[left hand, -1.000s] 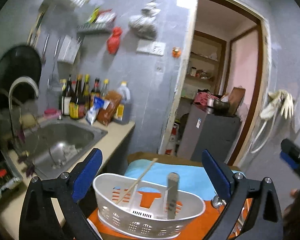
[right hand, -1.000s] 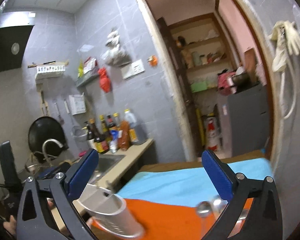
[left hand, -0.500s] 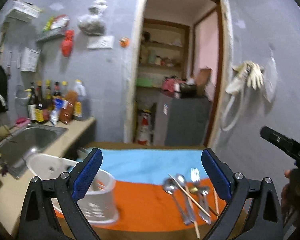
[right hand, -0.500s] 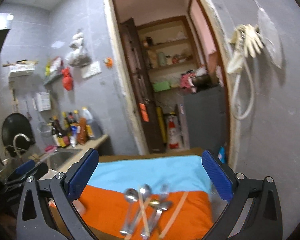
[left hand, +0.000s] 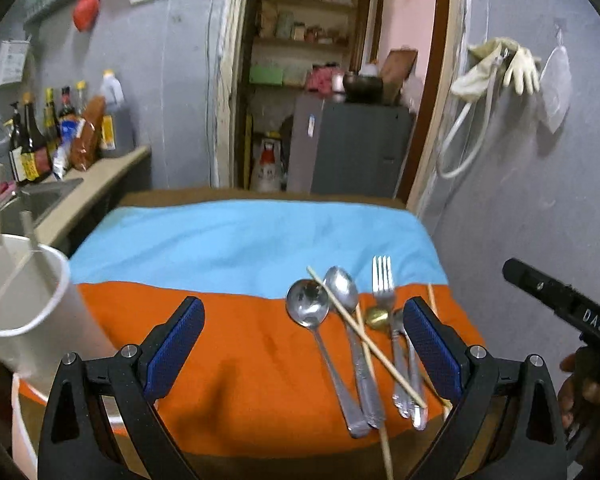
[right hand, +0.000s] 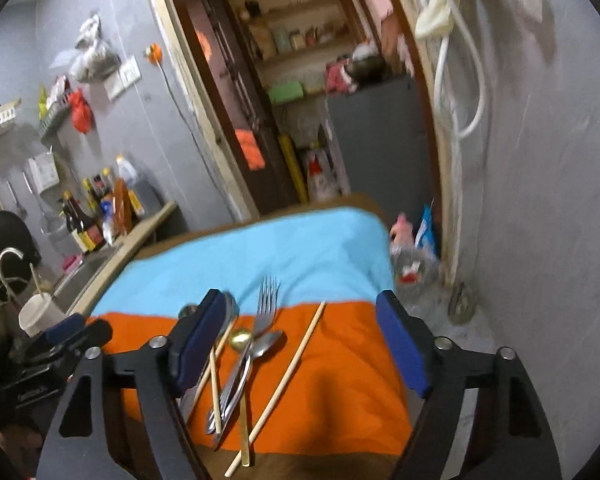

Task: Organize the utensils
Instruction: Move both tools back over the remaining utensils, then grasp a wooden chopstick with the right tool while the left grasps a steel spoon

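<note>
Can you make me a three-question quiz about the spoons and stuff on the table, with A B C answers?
1. Where does the fork lie?
A. in the sink B. on the cloth C. on the floor
2. What colour is the cloth under the spoon handles?
A. orange B. green C. black
3. The right gripper is:
A. holding a fork B. holding a cup C. holding nothing

Answers: B, its tines rest on the blue and orange cloth; A, the handles cross the orange half; C, its fingers stand apart above the utensils, having just been closing.

I see cloth point(left hand: 236, 344): half orange, half sky-blue | steel fork point(left hand: 383, 286): silver | plastic holder point(left hand: 40, 320): white | pads point(left hand: 432, 346): blue
</note>
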Demonstrator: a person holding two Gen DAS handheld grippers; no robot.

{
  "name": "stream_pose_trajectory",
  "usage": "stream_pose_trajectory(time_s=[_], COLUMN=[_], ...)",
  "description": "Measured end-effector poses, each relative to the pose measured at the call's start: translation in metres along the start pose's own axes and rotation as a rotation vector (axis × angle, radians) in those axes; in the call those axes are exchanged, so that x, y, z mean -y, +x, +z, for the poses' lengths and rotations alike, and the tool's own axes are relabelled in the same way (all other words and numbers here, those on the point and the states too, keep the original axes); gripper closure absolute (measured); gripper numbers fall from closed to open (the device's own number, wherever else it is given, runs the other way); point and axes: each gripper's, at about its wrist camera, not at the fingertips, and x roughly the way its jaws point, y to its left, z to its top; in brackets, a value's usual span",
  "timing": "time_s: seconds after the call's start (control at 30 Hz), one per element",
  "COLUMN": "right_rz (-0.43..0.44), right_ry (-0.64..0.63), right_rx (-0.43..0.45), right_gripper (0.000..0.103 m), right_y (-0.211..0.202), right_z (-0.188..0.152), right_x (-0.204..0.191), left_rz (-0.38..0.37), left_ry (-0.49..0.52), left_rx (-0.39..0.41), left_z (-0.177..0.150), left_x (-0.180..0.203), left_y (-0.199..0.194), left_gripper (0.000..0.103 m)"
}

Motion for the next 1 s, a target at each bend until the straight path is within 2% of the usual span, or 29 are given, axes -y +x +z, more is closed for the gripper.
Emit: stream_pose_trajectory(time_s=[0.07, 0.2, 0.27, 0.4, 0.47, 0.5, 0.57, 0.67, 0.73, 0.93, 1.0], right_rz=[-0.001, 0.004, -0.002, -0.013, -0.026, -0.033, -0.051, -0.069, -0.073, -0.094, -0.135], right_ry=[0.009, 0.020, 0.015, 0.027, 0.033, 0.039, 0.052, 0.060, 0.064, 0.051, 0.010], right_rx=[-0.052, -0.140, -0.176, -0.240, -0.263, -0.272, -0.295, -0.311, -0.318, -0.341, -0.347], right_gripper=[0.041, 0.052, 0.064, 0.071, 0.073, 0.073, 0.077, 0.081, 0.083, 0.083, 0.089], right_y=[0.016, 0.042, 0.051, 0.069, 0.077, 0.080, 0.088, 0.095, 0.098, 0.105, 0.107], right_z=[-0.007, -0.015, -0.017, -0.018, -0.016, -0.016, -0.015, -0.014, -0.011, -0.008, -0.008], right_x=[0.002, 0.003, 0.003, 0.003, 0.005, 0.005, 0.007, 0.008, 0.007, 0.002, -0.005], left_rz=[-0.001, -0.002, -0.011, -0.041, -0.067, -0.078, -0.122, -0.175, -0.214, -0.263, -0.264], left_ry=[-0.002, -0.014, -0.029, -0.038, -0.046, -0.052, -0.074, -0.098, -0.113, -0.149, -0.145], left_rx=[-0.022, -0.078, -0.089, -0.121, -0.152, -0.165, -0.202, -0.246, -0.272, -0.286, -0.288], left_z=[0.000, -0.002, -0.003, 0.002, 0.004, 0.005, 0.007, 0.008, 0.006, 0.012, 0.013], left_x=[-0.004, -0.016, -0.021, -0.031, -0.037, -0.040, -0.047, -0.053, -0.058, -0.068, -0.069], left_y=[0.014, 0.040, 0.050, 0.070, 0.082, 0.085, 0.096, 0.105, 0.110, 0.111, 0.109], left_gripper=[0.006, 0.007, 0.008, 0.021, 0.037, 0.039, 0.051, 0.064, 0.069, 0.069, 0.070])
